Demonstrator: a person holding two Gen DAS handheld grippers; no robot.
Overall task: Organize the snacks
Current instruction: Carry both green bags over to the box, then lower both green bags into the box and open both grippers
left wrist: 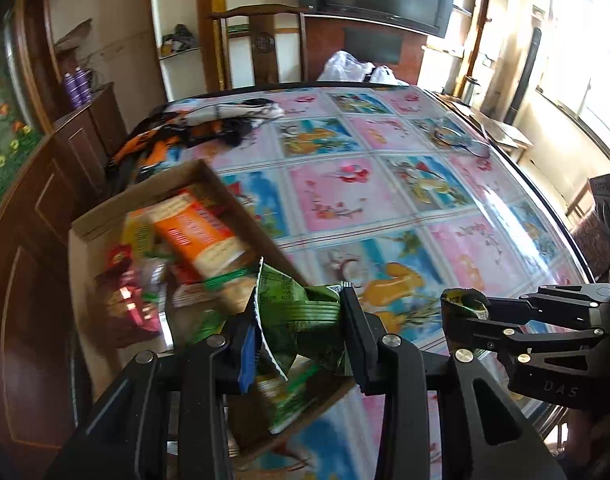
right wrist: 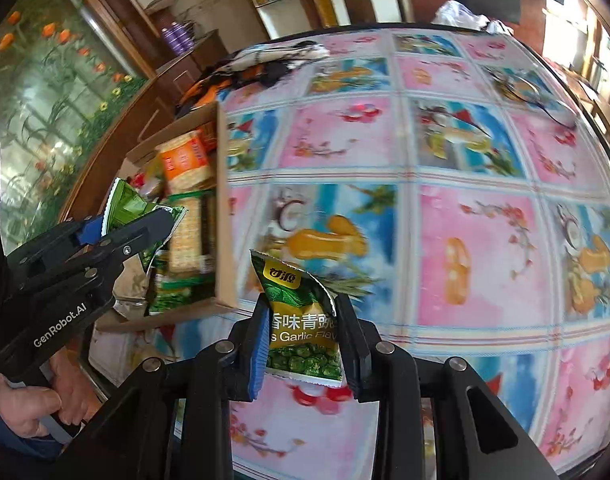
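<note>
Left gripper [left wrist: 301, 332]: jaws pinched on a crumpled dark-green foil snack packet [left wrist: 293, 312], held above the near corner of the open brown cardboard box [left wrist: 101, 216] of assorted snack packs. Right gripper [right wrist: 303, 340]: jaws clamped on a green-and-gold garlic pea packet [right wrist: 301, 320], held upright over the floral pink-and-blue plastic tablecloth [right wrist: 465, 240], just beside the box. Step in hand, by judgement: carrying two packets between box and table. Next move calls for an agreed placing spot and a level set-down before either grip loosens.

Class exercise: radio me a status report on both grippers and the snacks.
Left gripper shut on green packet, above cardboard box. Right gripper shut on pea packet, over table. Nothing blocking.
</note>
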